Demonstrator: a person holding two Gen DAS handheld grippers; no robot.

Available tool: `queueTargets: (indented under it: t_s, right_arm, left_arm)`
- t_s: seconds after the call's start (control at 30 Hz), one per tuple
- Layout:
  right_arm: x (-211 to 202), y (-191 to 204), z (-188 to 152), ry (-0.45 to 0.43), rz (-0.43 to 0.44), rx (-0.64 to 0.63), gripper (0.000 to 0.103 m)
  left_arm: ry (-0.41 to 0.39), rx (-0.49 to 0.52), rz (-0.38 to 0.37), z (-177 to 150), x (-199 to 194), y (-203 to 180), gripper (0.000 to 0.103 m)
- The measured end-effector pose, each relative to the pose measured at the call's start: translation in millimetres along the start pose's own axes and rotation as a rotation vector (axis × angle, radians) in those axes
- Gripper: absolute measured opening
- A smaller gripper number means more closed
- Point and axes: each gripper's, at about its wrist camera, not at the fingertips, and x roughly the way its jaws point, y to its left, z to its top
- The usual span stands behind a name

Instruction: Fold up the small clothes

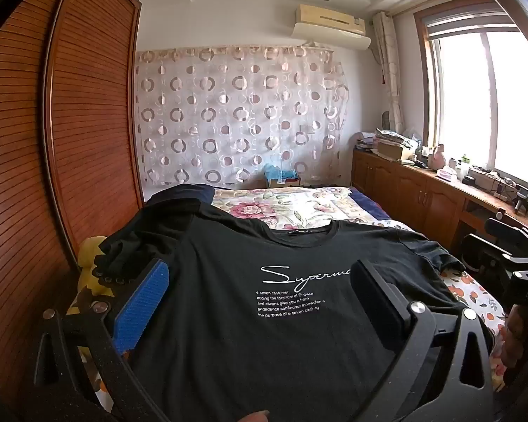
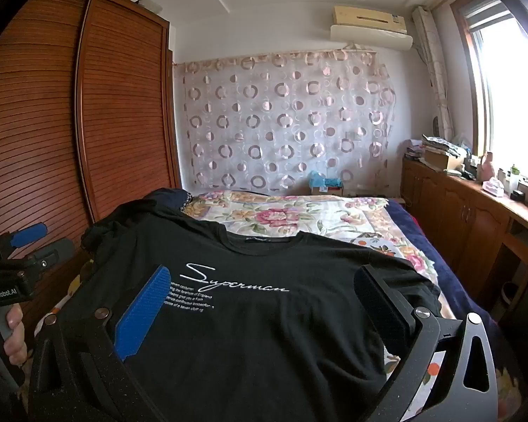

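A black T-shirt [image 1: 281,334] with white "Superman" lettering lies spread flat, front up, on the bed, collar pointing away. It also shows in the right wrist view [image 2: 264,334]. My left gripper [image 1: 260,281] hovers over the shirt's chest, jaws wide open and empty. My right gripper [image 2: 264,281] hovers over the shirt too, jaws wide open and empty. The right gripper shows at the right edge of the left wrist view [image 1: 510,246]. The left gripper shows at the left edge of the right wrist view [image 2: 21,242].
The bed has a floral cover [image 1: 299,207]. A wooden slatted wardrobe [image 1: 70,140] stands close on the left. A wooden cabinet [image 1: 422,190] with clutter runs under the window on the right. A dark garment [image 1: 179,193] lies beyond the shirt's left sleeve.
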Motion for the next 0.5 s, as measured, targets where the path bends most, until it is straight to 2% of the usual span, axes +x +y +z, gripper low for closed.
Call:
queueTargets:
  t_s: [0.5]
  right_arm:
    - [3.2,-1.4,1.4,0.011,-0.001,-0.003,0.103]
  left_arm:
    - [-0.003,0.001,0.002,-0.1,-0.1,0.0,0.103]
